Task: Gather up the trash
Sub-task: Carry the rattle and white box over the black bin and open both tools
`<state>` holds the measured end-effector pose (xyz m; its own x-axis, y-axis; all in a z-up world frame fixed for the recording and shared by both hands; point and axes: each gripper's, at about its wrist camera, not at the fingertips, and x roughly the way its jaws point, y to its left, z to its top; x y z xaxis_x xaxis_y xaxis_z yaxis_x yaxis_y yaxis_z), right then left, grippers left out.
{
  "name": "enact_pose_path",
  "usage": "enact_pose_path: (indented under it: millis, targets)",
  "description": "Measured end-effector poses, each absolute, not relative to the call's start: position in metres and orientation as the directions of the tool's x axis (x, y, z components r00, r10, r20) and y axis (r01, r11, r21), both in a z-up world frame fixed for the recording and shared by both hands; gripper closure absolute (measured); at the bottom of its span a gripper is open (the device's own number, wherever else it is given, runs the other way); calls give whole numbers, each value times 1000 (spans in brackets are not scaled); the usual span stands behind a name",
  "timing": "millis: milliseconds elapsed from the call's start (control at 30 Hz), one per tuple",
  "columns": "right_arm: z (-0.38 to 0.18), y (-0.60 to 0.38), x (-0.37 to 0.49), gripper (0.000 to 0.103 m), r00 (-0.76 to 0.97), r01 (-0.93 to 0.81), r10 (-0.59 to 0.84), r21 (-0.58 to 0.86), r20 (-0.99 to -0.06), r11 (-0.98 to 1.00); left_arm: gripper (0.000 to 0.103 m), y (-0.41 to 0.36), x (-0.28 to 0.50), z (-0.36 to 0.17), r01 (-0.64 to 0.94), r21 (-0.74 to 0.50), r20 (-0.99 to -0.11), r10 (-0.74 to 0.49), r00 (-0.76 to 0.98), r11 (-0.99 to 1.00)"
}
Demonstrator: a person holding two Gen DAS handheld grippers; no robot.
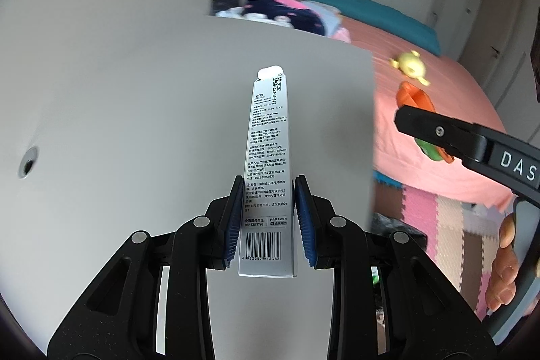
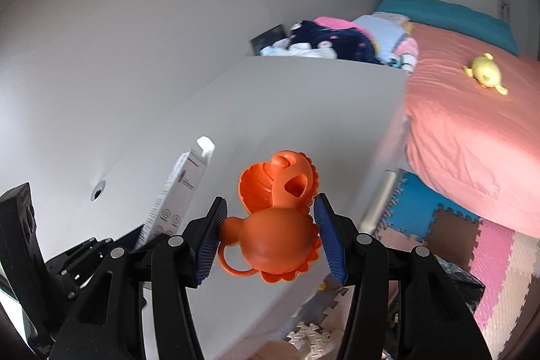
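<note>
Above the white desk [image 1: 118, 90], left gripper [image 1: 268, 218] clamped on a slim printed box [image 1: 268, 157] standing between its pads, right gripper [image 2: 270, 238] gripping an orange plastic toy [image 2: 276, 225] crosswise.

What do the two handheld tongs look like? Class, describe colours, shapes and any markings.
Both the left tongs and the right tongs are matte black plastic linkages with round silver pivot pins. Their fingers carry ribbed blue pads. The right tongs' body bears white letters "DAS".
</note>
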<state>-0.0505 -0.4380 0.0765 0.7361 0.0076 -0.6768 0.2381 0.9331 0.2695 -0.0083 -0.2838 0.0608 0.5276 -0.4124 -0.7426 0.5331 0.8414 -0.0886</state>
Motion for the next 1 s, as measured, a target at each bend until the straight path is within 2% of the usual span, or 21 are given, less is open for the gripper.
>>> enact_pose_path:
  millis: [333, 533, 800, 1000]
  targets:
    - [79, -500, -140, 48, 757, 338, -88, 272, -647, 901, 73, -370, -72, 48, 664, -127, -748, -511, 424, 737]
    - [62, -539, -198, 48, 738, 428, -163, 268, -654, 863, 73, -415, -115, 33, 740, -149, -760, -555, 338, 656]
    - [30, -576, -264, 48, 686, 540, -260, 235, -680, 808, 73, -466, -167, 1, 805, -159, -798, -555, 236, 571]
    - [-11, -601, -305, 48, 607, 633, -309, 210, -732, 745, 73, -499, -204, -39, 848, -189, -842, -526, 119, 495]
